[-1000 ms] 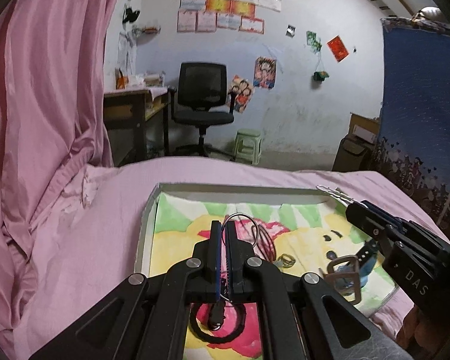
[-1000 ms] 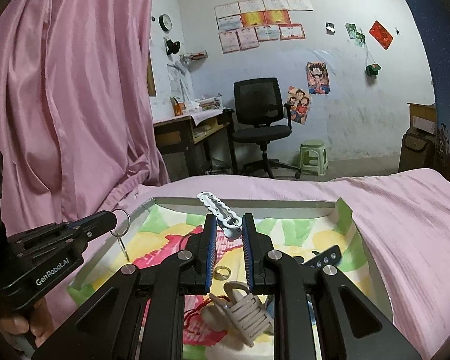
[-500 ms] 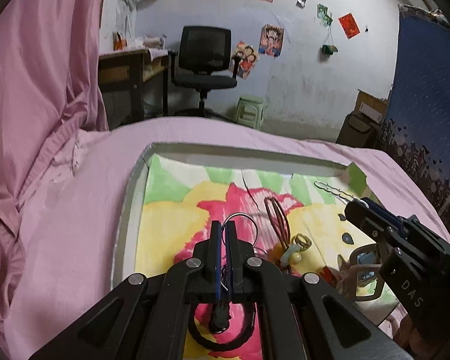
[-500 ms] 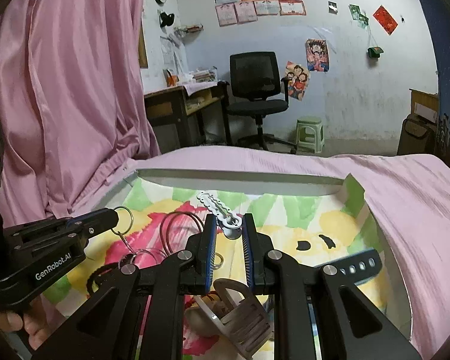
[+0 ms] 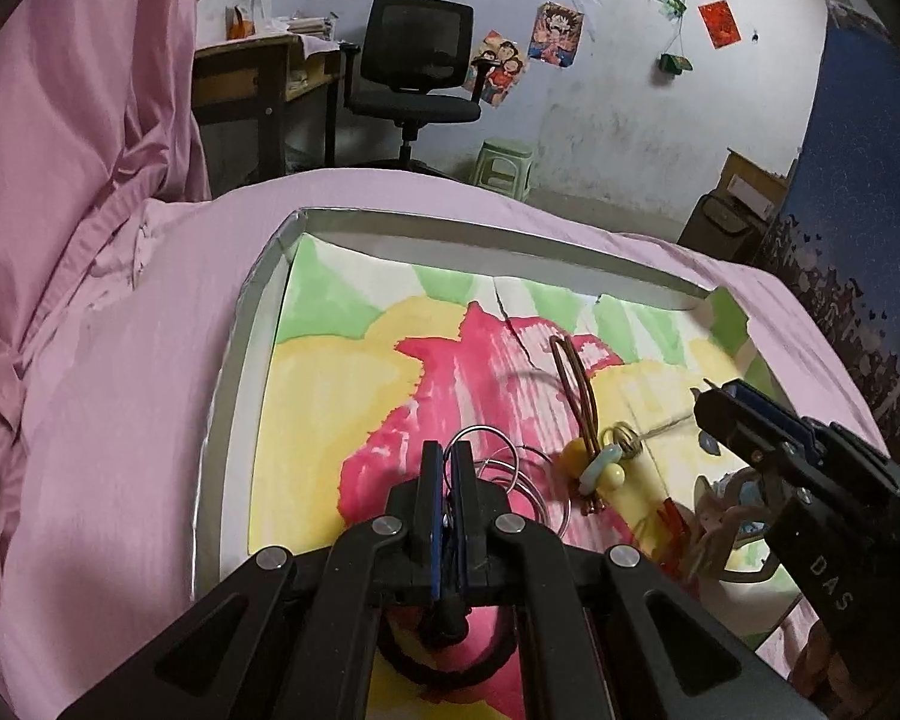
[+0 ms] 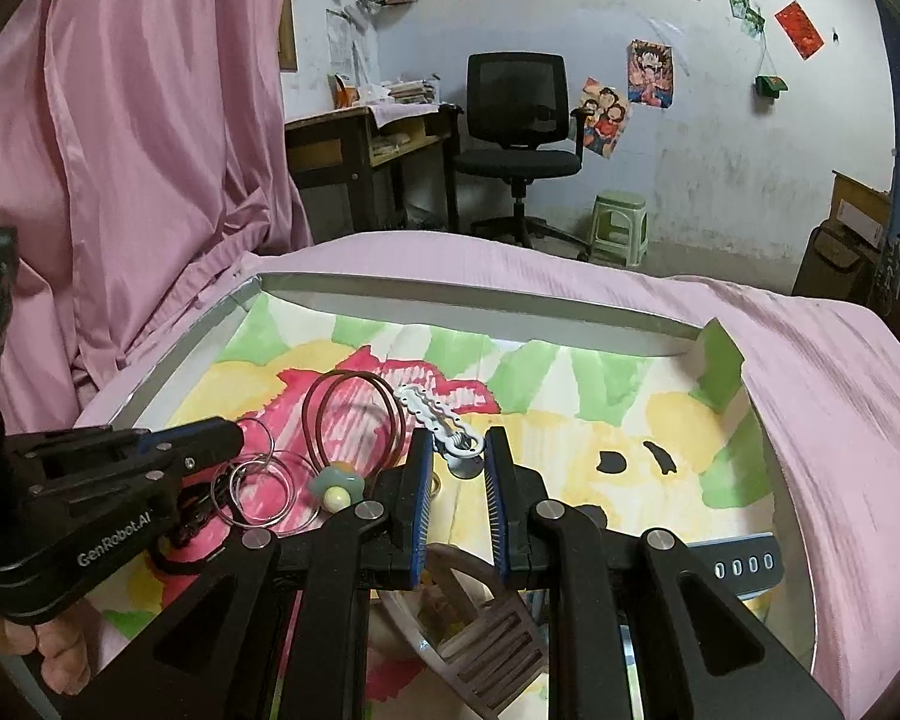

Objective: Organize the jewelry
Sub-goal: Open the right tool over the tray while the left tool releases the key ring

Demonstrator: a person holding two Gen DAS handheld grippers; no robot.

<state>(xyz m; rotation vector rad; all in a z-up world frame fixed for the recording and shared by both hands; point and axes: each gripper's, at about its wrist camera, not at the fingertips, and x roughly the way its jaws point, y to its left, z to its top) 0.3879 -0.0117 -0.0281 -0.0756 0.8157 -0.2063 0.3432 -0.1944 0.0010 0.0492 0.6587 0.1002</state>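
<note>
A shallow tray lined with a bright painted sheet lies on the pink bed. My left gripper is shut on a silver ring. Linked silver rings hang from it and reach the lining. In the right wrist view the left gripper comes in from the left. My right gripper is shut on a white wavy hair clip, which sticks forward over the tray. In the left wrist view the right gripper is at the right edge.
Brown hoops and a green-and-yellow bead tie lie mid-tray. A grey claw clip and a dark strap with holes sit under my right gripper, a black hair tie under my left. Pink curtain left; chair, desk, stool behind.
Both grippers have sunk toward the tray and tipped downward, each still holding its piece. The hanging silver rings have come down onto the lining.
</note>
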